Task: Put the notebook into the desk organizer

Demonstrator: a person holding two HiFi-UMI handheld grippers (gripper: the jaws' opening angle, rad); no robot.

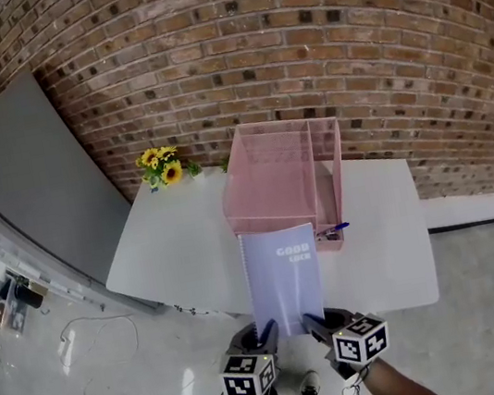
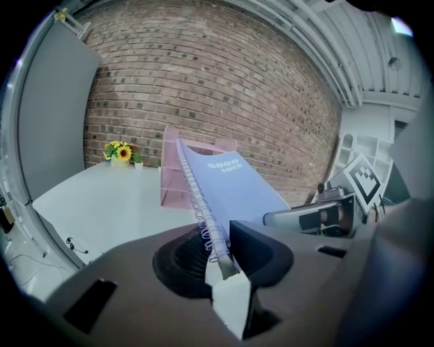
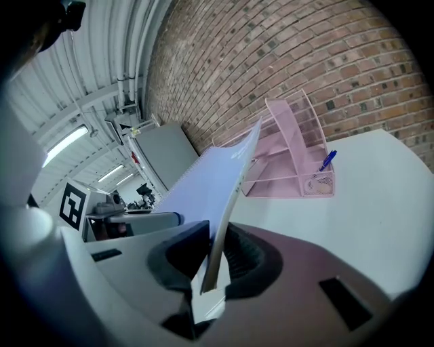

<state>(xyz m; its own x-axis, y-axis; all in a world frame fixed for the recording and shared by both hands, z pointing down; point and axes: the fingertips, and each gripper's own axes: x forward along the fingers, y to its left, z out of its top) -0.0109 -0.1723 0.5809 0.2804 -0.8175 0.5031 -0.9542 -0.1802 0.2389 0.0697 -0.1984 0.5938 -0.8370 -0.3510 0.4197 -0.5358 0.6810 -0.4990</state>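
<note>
At the bottom centre of the head view, the left hand-held gripper (image 1: 267,332) is clamped on the notebook's (image 1: 283,275) spiral-bound near corner, and the right hand-held gripper (image 1: 314,322) is clamped on its other near corner. The notebook hangs over the table's (image 1: 170,242) near edge, its far edge just below the pink organizer (image 1: 272,178) at mid-frame, where a blue pen (image 1: 335,228) sticks out at lower right.

Clamping both near corners of the notebook (image 1: 283,275), left gripper (image 1: 267,332) at its spiral side, right gripper (image 1: 313,321) opposite, pointing slightly downward.
</note>
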